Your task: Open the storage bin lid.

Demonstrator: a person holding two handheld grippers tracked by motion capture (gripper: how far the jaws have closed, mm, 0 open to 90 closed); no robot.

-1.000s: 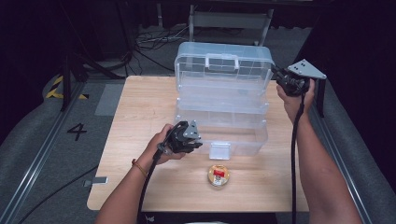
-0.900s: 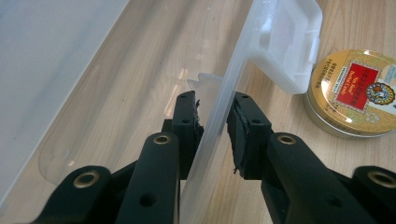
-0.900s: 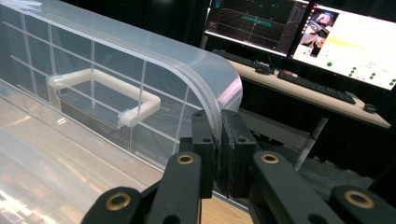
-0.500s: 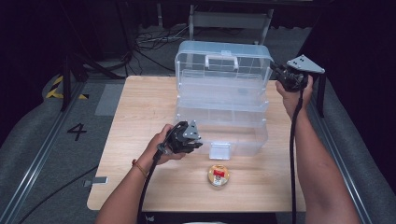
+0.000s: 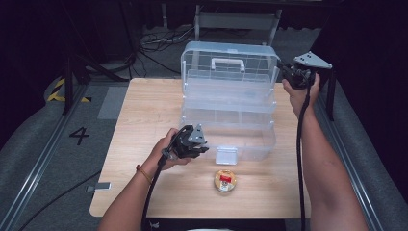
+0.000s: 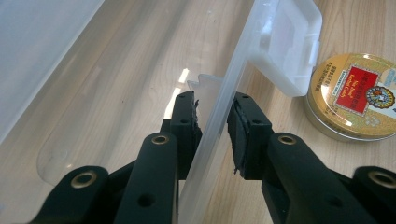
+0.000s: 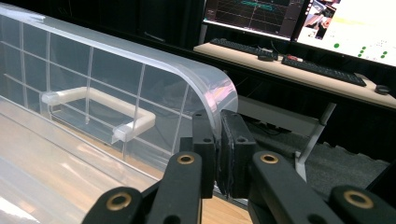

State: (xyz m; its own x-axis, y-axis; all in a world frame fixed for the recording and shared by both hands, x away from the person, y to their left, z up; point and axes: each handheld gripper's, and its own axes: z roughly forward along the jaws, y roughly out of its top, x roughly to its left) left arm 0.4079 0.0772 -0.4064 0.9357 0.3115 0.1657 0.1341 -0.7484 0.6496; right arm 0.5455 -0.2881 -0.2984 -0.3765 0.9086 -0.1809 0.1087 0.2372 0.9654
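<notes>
Since a second ago my right gripper (image 5: 287, 73) has swung the lid (image 5: 226, 60) up; its jaws clamp the lid's right corner. My left gripper (image 6: 212, 122) pinches the box's near wall (image 6: 233, 93), its long axis running left-right.

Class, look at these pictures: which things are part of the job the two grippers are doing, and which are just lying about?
In the job:
- clear box, its front wall pinched by the left gripper
- lid, its edge pinched by the right gripper

Lying about:
- gold tin, on the table in front of the box
- keyboards and screens behind
</notes>
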